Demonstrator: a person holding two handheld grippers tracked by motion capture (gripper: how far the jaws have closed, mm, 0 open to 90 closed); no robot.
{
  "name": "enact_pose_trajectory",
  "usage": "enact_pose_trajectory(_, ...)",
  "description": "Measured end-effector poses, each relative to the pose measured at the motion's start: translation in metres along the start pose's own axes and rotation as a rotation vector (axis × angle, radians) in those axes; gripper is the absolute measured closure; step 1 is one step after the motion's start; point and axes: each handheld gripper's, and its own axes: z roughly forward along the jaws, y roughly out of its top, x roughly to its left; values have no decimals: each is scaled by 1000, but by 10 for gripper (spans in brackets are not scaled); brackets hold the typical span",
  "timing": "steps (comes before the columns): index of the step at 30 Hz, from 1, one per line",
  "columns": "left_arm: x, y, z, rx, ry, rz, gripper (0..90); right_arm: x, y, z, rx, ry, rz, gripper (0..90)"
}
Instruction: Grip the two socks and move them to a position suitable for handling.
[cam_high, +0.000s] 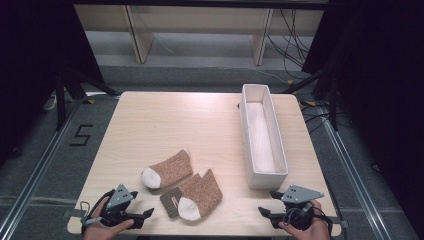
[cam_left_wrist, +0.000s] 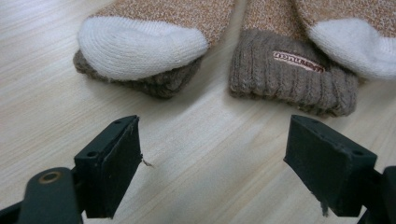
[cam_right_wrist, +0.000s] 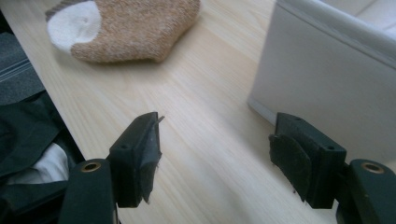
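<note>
Brown socks (cam_high: 182, 182): two. White bin (cam_high: 262, 135): one. Both grippers' jaws released, empty.

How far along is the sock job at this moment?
Nothing looks done: both socks lie on the table, and the white bin looks empty. Left gripper and right gripper are open, holding nothing. All handling of the socks is left.

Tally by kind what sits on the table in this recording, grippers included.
Brown knit socks with white toes: 2, far one, near one
Long white rectangular bin: 1
Hand-held grippers, jaws open: 2, left gripper, right gripper
Total: 5
</note>
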Motion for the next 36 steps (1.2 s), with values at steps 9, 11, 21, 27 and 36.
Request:
enact_pose_trajectory(9, 1, 0, 0, -11, 5, -20, 175, 20, 24, 20, -2, 70, -73, 352)
enact_pose_trajectory(11, 1, 0, 0, -10, 4, -20, 175, 23, 27, 24, -1, 81, -73, 352)
enact_pose_trajectory(21, 1, 2, 2, -6, 4, -24, 179, 36, 58, 58, -5, 172, -95, 358)
enact_pose_trajectory(27, 2, 1, 2, -22, 13, -38, 197, 47, 70, 75, 1, 218, -133, 359)
enact_pose_trajectory(36, 0, 2, -1, -53, -7, -26, 338, 88, 86, 112, 52, 332, -246, 414)
